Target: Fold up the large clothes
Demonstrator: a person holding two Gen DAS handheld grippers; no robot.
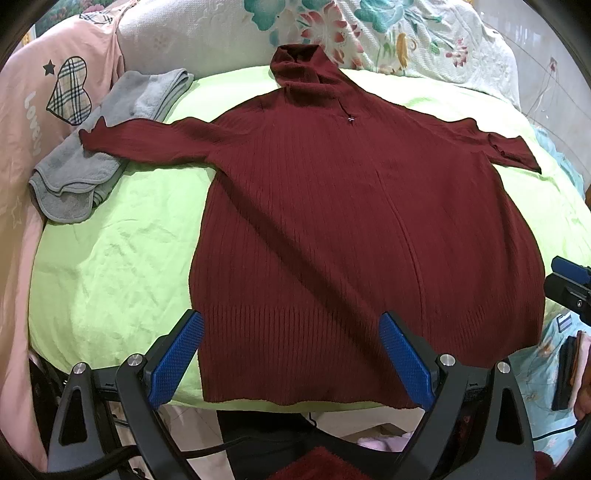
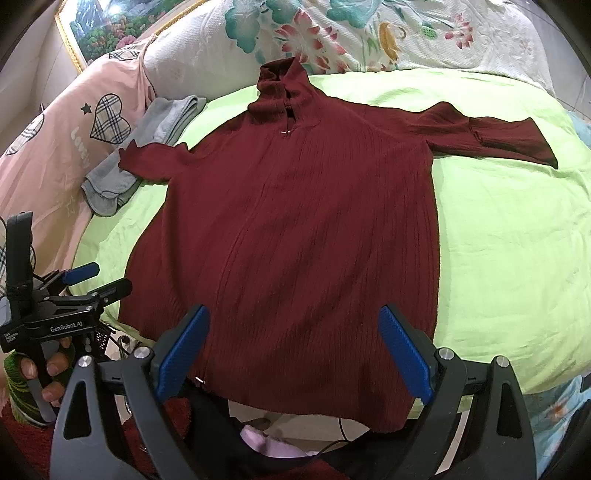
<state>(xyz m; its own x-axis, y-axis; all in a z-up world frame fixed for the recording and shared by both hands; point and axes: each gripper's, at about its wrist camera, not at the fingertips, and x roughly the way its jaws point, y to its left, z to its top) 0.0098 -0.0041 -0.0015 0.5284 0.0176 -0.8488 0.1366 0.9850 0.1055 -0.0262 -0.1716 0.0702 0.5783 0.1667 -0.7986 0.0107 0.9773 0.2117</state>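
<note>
sweater [image 1: 351, 221]: dark maroon, ribbed in vertical lines
sheet [image 1: 122, 243]: plain lime green
towel [image 1: 92, 155]: grey
pillow [image 1: 40, 122]: pale pink, with a tan-and-black plaid heart, a dark star and white lettering
bedspread [image 1: 388, 33]: white, with teal, red and yellow flowers
gripper pads [image 1: 177, 360]: blue, dotted texture, on black frames

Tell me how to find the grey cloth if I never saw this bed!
Start at the green sheet with the dark red sweater spread flat on it. Follow the sweater's sleeve toward the pink quilt; its cuff lies on the grey towel. It is the only grey, folded thing there.
</note>
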